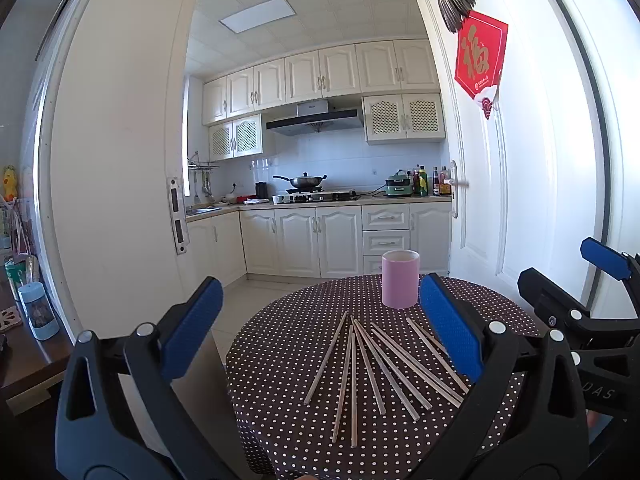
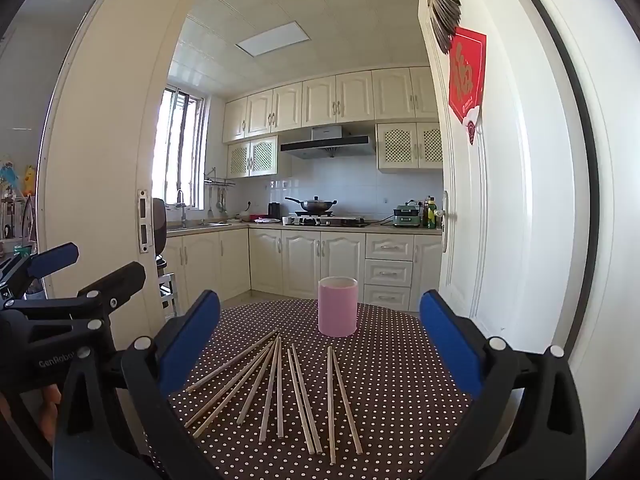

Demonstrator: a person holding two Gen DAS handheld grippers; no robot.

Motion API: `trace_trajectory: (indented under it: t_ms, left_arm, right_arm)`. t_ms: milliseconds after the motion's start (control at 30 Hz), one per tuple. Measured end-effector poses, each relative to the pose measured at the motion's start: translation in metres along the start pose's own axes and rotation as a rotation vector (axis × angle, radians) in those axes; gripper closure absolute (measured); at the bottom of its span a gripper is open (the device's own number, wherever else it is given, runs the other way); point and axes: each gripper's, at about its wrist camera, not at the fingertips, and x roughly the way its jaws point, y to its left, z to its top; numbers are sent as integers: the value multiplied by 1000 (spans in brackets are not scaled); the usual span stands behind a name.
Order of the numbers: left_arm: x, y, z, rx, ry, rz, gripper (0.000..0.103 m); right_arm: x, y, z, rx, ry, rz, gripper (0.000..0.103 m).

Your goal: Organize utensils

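Note:
Several wooden chopsticks (image 1: 372, 368) lie fanned out on a round table with a brown polka-dot cloth (image 1: 280, 360). A pink cylindrical holder (image 1: 400, 279) stands upright behind them. In the right wrist view the chopsticks (image 2: 288, 388) and the holder (image 2: 337, 312) lie ahead on the cloth (image 2: 400, 380). My left gripper (image 1: 320, 328) is open and empty, held above the table's near left. My right gripper (image 2: 320, 340) is open and empty, above the near edge. Each gripper shows at the side of the other's view: the right gripper (image 1: 568, 284), the left gripper (image 2: 96, 264).
An open white door (image 1: 500, 180) stands right of the table. Behind the table is a kitchen with white cabinets (image 1: 304, 240) and a wok on the stove (image 1: 306, 180). A wooden side table (image 1: 28, 356) with a blue bottle (image 1: 38, 312) stands at the left.

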Motion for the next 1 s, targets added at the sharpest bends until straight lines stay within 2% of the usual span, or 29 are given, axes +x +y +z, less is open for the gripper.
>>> trace_trajectory:
  t_ms: [1000]
  left_arm:
    - [0,2,-3,-5,1,2,6]
  right_arm:
    - [2,0,0,1,8,7,7]
